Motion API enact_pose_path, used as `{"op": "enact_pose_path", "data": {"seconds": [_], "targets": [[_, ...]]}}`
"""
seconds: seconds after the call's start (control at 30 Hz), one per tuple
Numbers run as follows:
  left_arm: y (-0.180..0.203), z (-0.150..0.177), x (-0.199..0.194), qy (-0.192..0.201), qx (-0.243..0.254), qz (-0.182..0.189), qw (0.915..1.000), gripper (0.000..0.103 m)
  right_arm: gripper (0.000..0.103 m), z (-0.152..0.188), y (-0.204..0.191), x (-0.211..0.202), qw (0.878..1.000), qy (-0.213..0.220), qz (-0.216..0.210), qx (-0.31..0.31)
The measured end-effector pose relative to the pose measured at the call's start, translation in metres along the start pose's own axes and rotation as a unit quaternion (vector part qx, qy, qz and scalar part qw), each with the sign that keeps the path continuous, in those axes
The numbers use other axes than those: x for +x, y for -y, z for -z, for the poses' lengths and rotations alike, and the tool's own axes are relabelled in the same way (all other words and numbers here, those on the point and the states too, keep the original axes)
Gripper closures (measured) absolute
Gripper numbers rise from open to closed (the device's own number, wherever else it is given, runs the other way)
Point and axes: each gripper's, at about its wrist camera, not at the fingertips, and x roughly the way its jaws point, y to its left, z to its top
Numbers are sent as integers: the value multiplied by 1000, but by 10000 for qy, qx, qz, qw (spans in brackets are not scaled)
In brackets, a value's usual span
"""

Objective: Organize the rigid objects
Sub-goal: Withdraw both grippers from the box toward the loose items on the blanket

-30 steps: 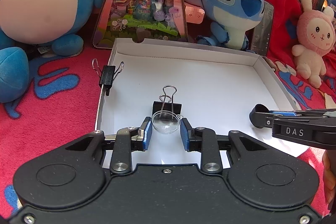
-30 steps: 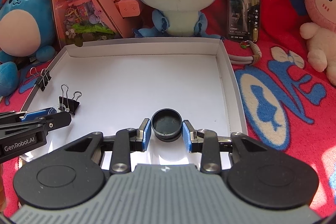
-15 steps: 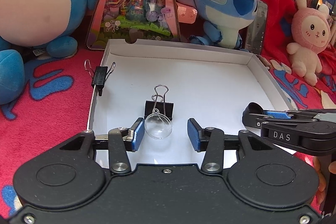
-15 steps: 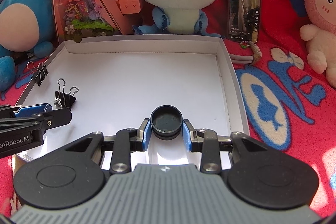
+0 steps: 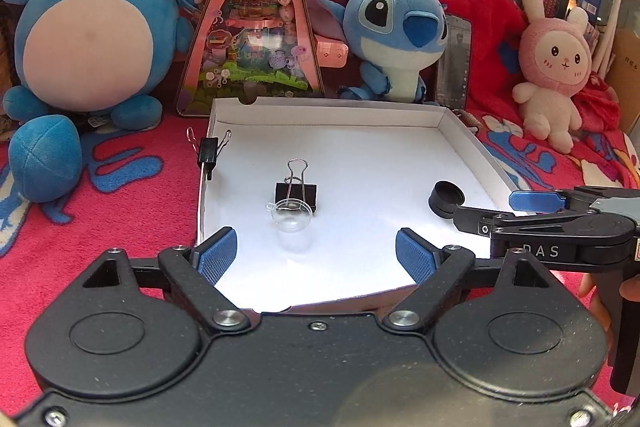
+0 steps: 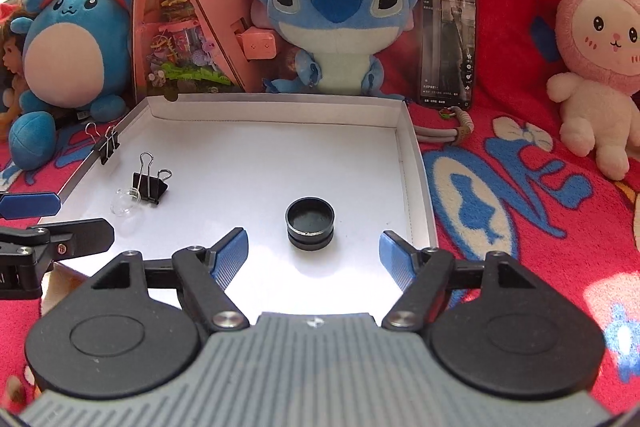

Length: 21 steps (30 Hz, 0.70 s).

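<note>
Left wrist view first: shallow white cardboard tray lying on a red plush blanket, with four small rigid things in or on it. Clear plastic dome-shaped lens resting on the tray floor, touching or just in front of a black binder clip with wire handles. Second black binder clip clamped on the tray's left wall. Short black cylindrical cap sitting on the tray floor toward the right, near the right wall.

Judged from this layout: lens and cap both set down inside the tray, so those two placements look done. Nothing else rigid and loose visible on the blanket nearby, apart from a phone propped at the back; hard to say what remains, possibly only tidying positions.

Left gripper hanging near the tray's front edge, jaws spread wide, holding nothing, the lens well clear of both pads. Right gripper likewise wide, empty, the cap just ahead of the pads and touching neither.
</note>
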Motion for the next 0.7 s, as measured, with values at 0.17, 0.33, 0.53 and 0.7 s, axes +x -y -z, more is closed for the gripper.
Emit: {"op": "enact_pose_path", "data": {"seconds": [0.17,0.33,0.53,0.7], "targets": [[2,15,-24,147,88,59,9998,16,12,12,-6,-20,9997,184,-35,-181],[7,31,-45,247,211,158,9993,15,6,23,-10,-38,9990,338,-186,-203],[10,50,-62,321,214,243,9990,15,0,36,-16,-57,9976,519,-344,-302],[12,64,-71,366,280,218,9987,12,0,48,-21,-69,9966,593,-438,-371]]}}
